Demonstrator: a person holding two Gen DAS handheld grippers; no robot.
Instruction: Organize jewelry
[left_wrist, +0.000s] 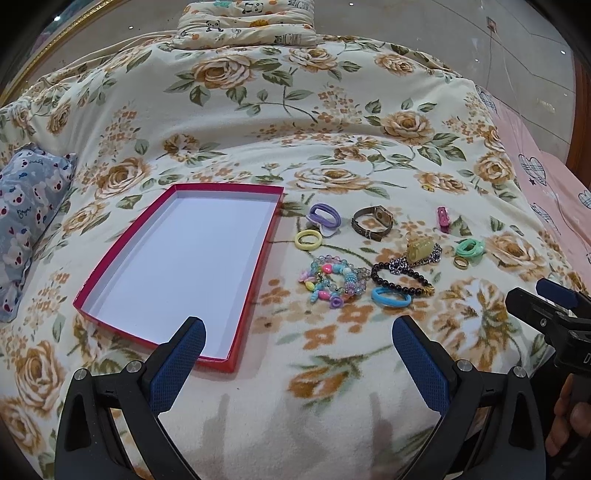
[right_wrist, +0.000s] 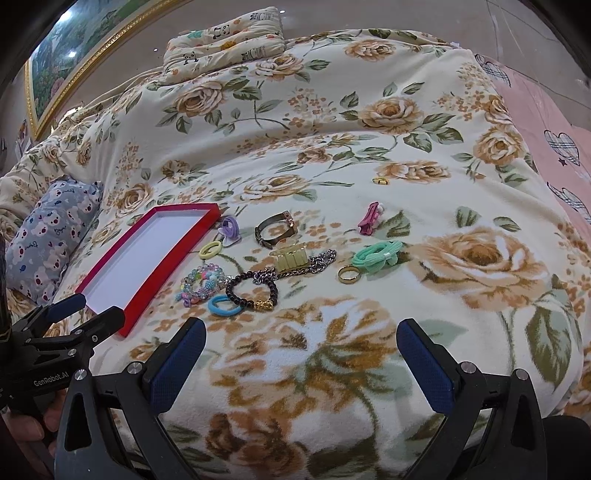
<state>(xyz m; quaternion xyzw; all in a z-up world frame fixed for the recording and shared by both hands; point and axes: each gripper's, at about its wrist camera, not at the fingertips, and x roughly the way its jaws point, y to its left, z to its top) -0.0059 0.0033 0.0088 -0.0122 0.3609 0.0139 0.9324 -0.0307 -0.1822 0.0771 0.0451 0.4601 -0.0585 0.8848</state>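
- Red shallow cardboard box with a white inside (left_wrist: 177, 266) lies on the floral blanket of the bed (left_wrist: 258, 110); nothing is in it.
- Jewelry lies just beside the box, to its right: colourful beaded bracelet (left_wrist: 334, 282), black bead bracelet (left_wrist: 400, 278), blue hair tie (left_wrist: 390, 297), brown mesh-band watch (left_wrist: 373, 221), gold ring (right_wrist: 349, 274).
- Left gripper (left_wrist: 298, 332) and right gripper (right_wrist: 301, 332) have jaws wide apart, holding nothing.
- Writing "GenRobot.AI" is readable on the left gripper in the right wrist view.

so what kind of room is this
Most likely a bedroom: everything sits on a bed covered by a floral blanket, with a panda-print pillow at the far end, a small bear-print pillow beside the red box, and a framed picture behind.
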